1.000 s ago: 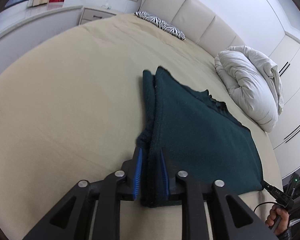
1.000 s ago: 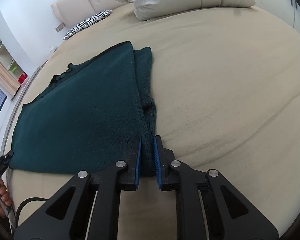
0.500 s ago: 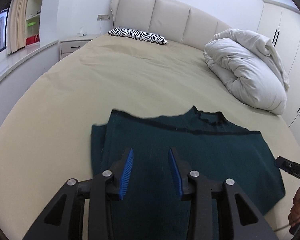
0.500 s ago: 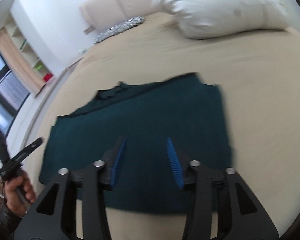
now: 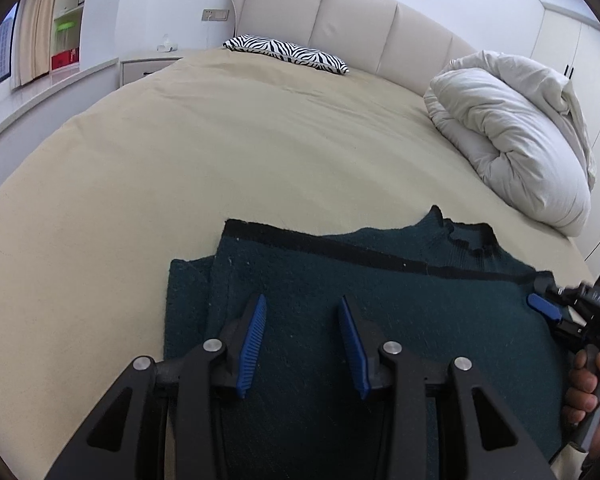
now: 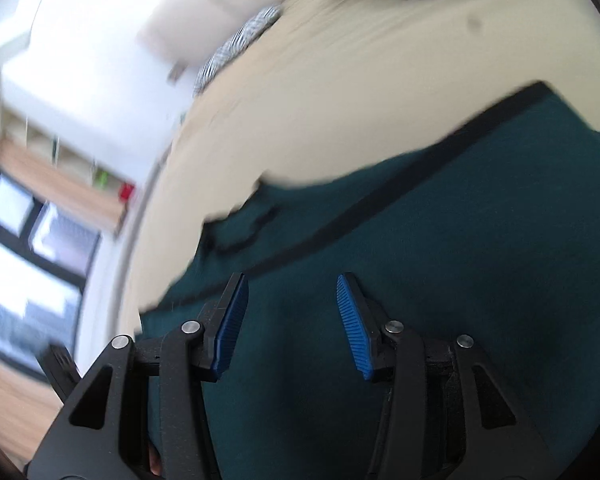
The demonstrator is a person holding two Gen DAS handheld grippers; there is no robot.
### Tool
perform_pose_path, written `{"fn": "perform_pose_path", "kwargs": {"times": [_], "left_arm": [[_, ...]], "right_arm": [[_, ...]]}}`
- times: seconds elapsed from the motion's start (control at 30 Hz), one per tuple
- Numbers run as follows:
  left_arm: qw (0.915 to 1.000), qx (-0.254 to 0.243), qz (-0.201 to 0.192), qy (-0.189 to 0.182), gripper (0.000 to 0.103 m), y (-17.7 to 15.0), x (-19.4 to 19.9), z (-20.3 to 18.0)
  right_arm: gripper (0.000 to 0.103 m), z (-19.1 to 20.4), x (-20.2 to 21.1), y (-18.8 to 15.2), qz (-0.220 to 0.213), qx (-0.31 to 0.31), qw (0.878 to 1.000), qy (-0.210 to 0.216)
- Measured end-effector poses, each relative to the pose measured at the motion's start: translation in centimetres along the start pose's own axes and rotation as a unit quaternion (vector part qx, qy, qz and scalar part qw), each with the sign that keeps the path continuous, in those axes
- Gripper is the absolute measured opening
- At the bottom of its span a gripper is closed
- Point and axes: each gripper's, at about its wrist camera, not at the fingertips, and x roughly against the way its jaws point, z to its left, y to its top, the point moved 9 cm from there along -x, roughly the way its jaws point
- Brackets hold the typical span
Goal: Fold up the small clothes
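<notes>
A: Beige bed (image 5: 180,168), dark green sweater (image 5: 420,320) flat near its edge, folded over once, black hem on top.

B: Left gripper (image 5: 302,340) and right gripper (image 6: 290,322): both spread, nothing pinched, left just opened wider, right narrowing. More folds probably left.

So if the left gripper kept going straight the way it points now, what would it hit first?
Most likely the dark green sweater lying on the bed: the left gripper hangs open, angled down over it, nothing between.

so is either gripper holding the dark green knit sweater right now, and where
Neither. The left gripper and right gripper both stand open above the folded dark green knit sweater, nothing between their pads.
</notes>
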Motion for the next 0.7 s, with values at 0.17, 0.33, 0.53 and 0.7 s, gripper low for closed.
{"fn": "perform_pose_path", "kwargs": {"times": [0.17,0.33,0.53,0.7], "left_arm": [[0.9998,0.010,-0.004,-0.017,0.041,0.1,-0.2,0.0],[0.9996,0.014,-0.002,-0.024,0.041,0.1,-0.3,0.1],[0.9999,-0.010,-0.007,-0.003,0.041,-0.7,3.6,-1.8],[0.9966,-0.081,-0.002,-0.016,0.050,-5.6,8.0,-7.0]], "right_arm": [[0.000,-5.9,2.8,1.9,-0.043,-0.077,0.995,0.037],[0.000,-9.5,6.5,2.8,-0.111,-0.101,0.988,0.018],[0.033,-8.0,9.8,2.0,-0.122,-0.038,0.989,-0.071],[0.045,1.2,10.3,-4.1,-0.060,0.056,0.997,0.016]]}}
